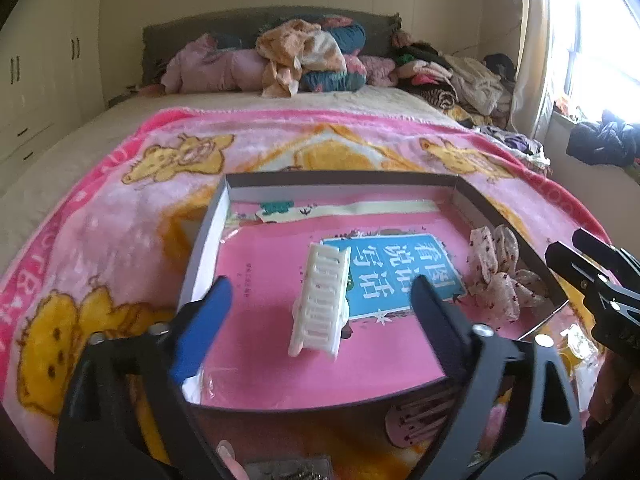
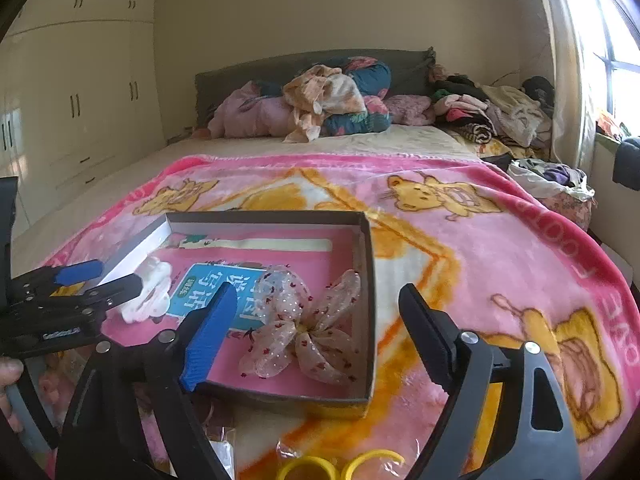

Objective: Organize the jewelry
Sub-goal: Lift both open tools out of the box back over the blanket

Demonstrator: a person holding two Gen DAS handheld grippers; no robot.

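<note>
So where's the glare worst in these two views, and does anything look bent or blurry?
Left wrist view: the window blows out white at upper right, and the box walls curve from fisheye distortion. Right wrist view: the window washes out the upper right too, and the yellow rings at the bottom edge look soft.
</note>
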